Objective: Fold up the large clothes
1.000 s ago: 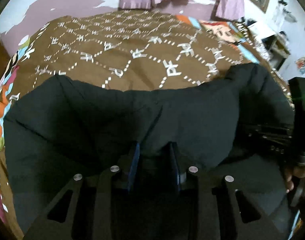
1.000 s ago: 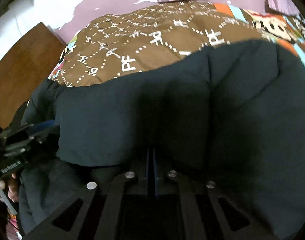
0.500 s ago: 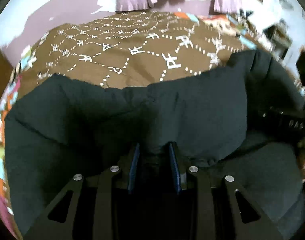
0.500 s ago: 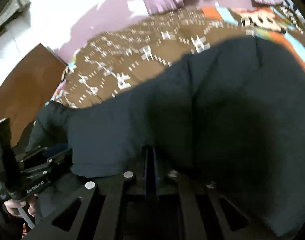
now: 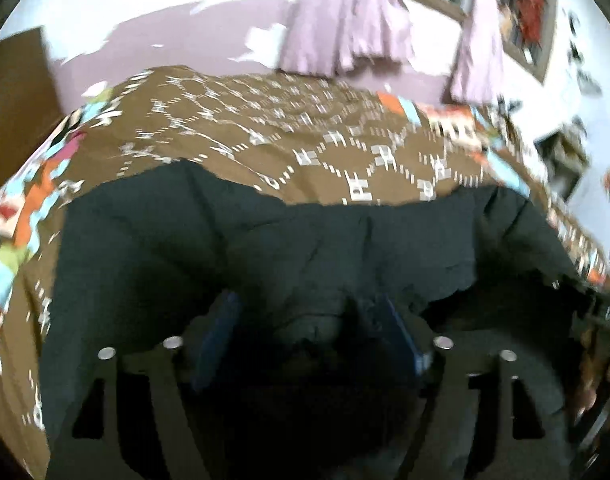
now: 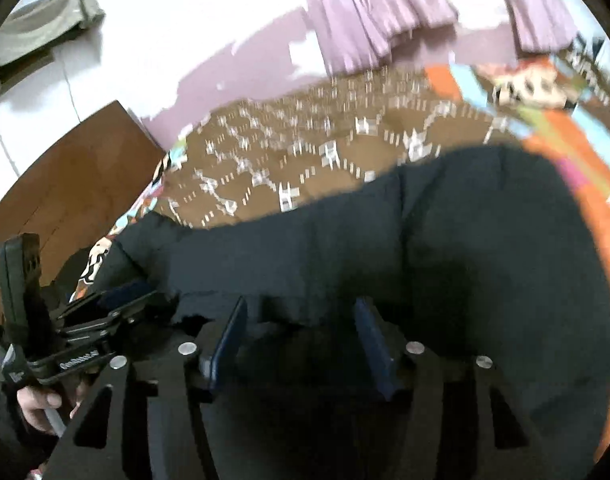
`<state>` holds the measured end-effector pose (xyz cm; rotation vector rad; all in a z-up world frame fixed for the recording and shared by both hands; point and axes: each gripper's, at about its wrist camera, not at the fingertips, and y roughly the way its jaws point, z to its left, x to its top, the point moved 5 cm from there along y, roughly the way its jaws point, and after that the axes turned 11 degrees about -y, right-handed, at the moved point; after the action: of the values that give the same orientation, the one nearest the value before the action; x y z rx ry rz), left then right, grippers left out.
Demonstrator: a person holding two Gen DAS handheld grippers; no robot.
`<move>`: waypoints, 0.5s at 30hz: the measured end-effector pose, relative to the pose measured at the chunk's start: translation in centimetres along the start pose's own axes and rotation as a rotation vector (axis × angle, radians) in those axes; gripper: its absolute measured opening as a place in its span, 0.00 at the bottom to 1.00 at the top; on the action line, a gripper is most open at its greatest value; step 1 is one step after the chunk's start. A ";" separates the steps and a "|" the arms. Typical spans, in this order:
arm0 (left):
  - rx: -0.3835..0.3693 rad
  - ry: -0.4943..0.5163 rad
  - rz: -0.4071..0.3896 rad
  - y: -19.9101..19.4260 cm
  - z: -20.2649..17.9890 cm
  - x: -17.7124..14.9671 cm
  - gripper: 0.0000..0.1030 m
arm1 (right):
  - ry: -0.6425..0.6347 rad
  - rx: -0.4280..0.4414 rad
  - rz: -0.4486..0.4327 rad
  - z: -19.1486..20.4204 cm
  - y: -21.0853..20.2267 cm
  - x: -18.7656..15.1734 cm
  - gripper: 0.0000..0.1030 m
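Both wrist views close above dark garment (image 5: 345, 248), angled down toward purple curtains (image 6: 377, 8); shared: garment, brown bedspread (image 5: 265, 136).

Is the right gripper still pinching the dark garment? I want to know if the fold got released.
Apart: in the right wrist view the right gripper is opening, blue pads clear of the dark garment.

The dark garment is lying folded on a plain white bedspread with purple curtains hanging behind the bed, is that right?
Not quite. The bedspread is not plain white: it is brown with a white geometric pattern and a colourful border, as the left wrist view shows. The rest holds: the dark garment lies folded on it, and purple curtains hang behind the bed.
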<state>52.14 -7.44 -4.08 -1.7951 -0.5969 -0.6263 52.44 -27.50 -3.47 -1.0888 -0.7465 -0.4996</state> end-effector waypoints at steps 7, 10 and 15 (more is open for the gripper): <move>-0.052 -0.160 -0.068 -7.2 0.1 0.3 0.92 | -0.016 -0.094 -0.113 1.6 -6.9 0.7 0.85; -0.050 -0.189 -0.131 -11.1 -0.4 0.3 0.97 | -0.044 -0.112 -0.124 2.6 -10.0 1.0 0.96; -0.044 -0.193 -0.196 -17.2 -1.7 0.0 0.98 | -0.060 -0.107 -0.142 4.8 -15.0 0.4 1.00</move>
<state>40.47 -4.23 8.21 -1.8653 -0.9043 -0.6049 40.91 -28.97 7.18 -1.1594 -0.8610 -0.6356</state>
